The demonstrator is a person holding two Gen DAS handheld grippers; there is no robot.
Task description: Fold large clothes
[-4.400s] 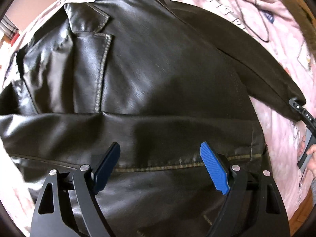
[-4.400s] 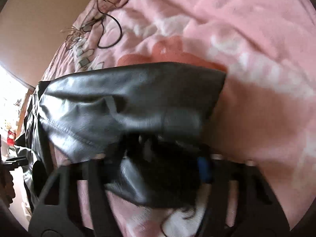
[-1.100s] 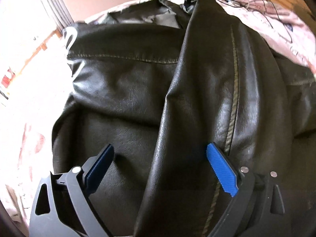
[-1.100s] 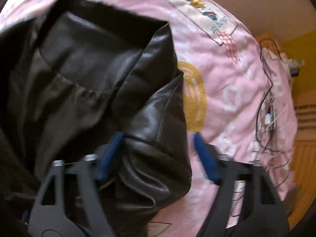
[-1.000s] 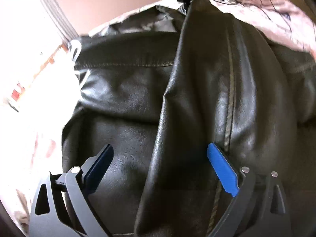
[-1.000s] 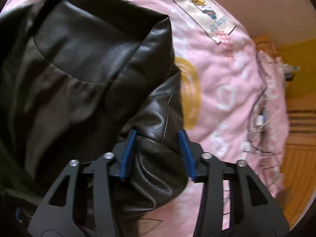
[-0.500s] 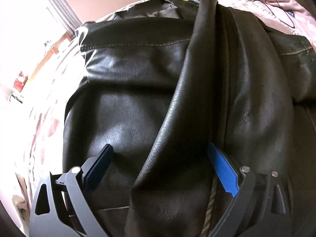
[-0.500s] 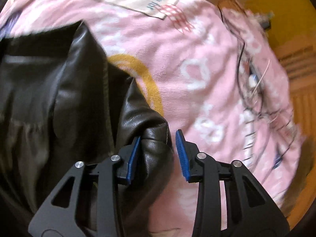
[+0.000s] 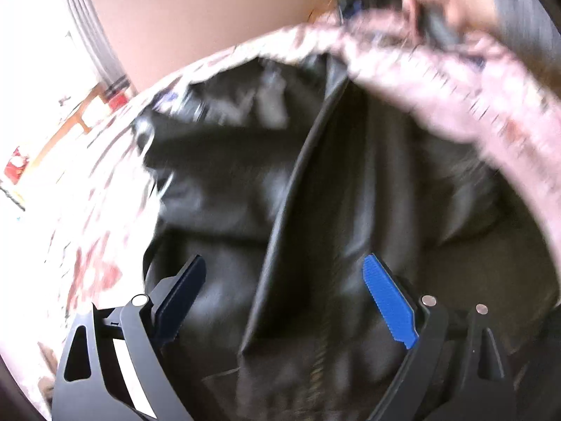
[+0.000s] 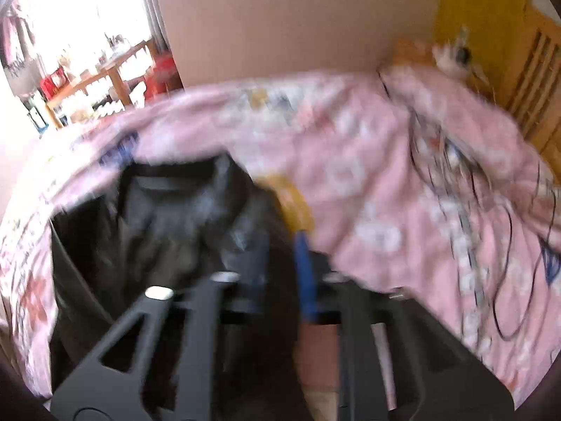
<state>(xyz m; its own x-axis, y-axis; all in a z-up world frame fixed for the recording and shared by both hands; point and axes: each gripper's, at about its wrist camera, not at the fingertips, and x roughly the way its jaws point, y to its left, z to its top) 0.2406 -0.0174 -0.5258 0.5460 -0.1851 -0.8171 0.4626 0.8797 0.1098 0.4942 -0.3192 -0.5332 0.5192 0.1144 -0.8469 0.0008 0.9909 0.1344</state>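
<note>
Jacket fold runs lengthwise away from spread left gripper; right gripper pinches leather.

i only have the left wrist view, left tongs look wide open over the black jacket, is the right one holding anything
Observer: Yes. The right tongs are nearly shut on a fold of the black jacket.
Operator: which way is it facing
Observer: Toward a tan wall, across the pink blanket.
Operator: anything on that blanket near it
Observer: Thin black cables lie tangled to the right, apart from the jacket.
</note>
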